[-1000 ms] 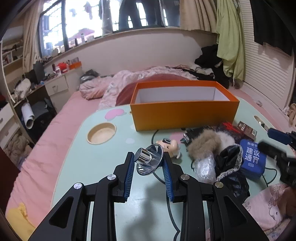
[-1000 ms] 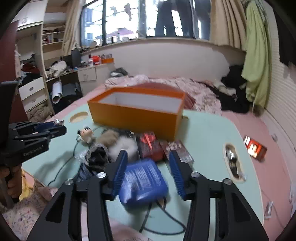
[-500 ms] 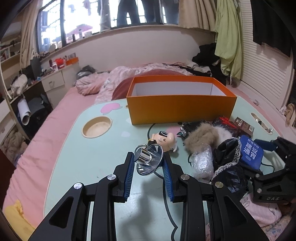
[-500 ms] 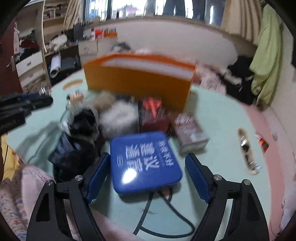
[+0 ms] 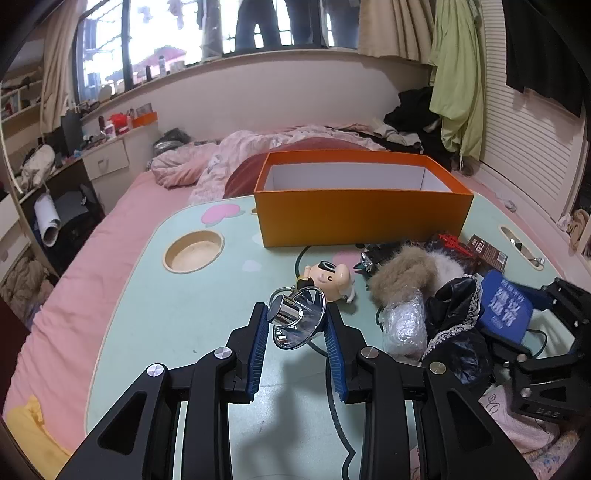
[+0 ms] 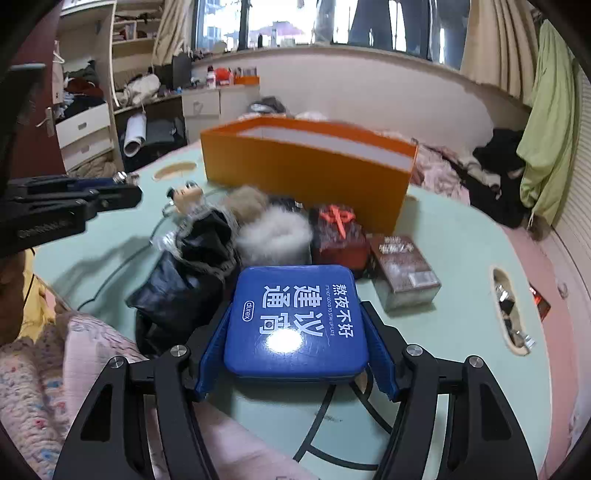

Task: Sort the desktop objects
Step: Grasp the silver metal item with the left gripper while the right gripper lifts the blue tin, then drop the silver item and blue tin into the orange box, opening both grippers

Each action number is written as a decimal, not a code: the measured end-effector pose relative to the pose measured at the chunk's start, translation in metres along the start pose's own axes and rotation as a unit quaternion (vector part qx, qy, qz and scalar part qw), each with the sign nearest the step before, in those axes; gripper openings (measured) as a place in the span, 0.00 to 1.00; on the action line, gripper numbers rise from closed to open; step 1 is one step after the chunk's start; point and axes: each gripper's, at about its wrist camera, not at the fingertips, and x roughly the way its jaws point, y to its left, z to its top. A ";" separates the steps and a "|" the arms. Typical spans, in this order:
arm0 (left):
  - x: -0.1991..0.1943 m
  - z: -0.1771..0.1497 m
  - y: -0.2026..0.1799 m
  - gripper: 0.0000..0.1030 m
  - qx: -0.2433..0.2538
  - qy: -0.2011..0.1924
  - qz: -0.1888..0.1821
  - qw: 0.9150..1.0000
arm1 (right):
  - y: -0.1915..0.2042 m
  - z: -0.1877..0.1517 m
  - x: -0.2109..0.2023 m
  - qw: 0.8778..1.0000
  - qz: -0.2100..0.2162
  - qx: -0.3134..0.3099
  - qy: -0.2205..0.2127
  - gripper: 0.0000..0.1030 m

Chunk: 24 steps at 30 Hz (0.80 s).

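Right wrist view: the right tongs (image 6: pixel 295 354) have just been closing and now clasp the one blue tin (image 6: pixel 295 321) flat on the desk (image 6: pixel 443 240), its near edge partly hidden behind their pads, while the heap behind it (one red box (image 6: pixel 340 236), one brown box (image 6: pixel 404 271), one black cloth (image 6: pixel 192 269), fur pieces too blurred to count) is soft. In the left wrist view the left tongs (image 5: pixel 295 328) grip one shiny metal funnel-shaped piece (image 5: pixel 297 321) above the desk, hiding part of one pig figure (image 5: pixel 330 278). One open orange box (image 5: pixel 362 206) stands behind, its floor out of sight.

Cluttered bedroom (daylit window (image 5: pixel 221 26))
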 end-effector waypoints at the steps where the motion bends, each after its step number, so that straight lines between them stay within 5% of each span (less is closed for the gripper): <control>1: 0.000 0.000 0.000 0.28 0.000 0.000 -0.001 1.000 | 0.001 0.002 -0.005 1.000 0.000 -0.002 -0.009 0.64; 13: 0.008 0.059 -0.004 0.28 0.018 -0.012 -0.021 1.000 | -0.011 0.074 -0.017 0.998 -0.006 0.028 -0.047 0.65; 24: 0.071 0.136 -0.015 0.28 0.036 0.016 -0.011 0.999 | -0.046 0.143 0.049 0.996 -0.045 0.081 -0.007 0.65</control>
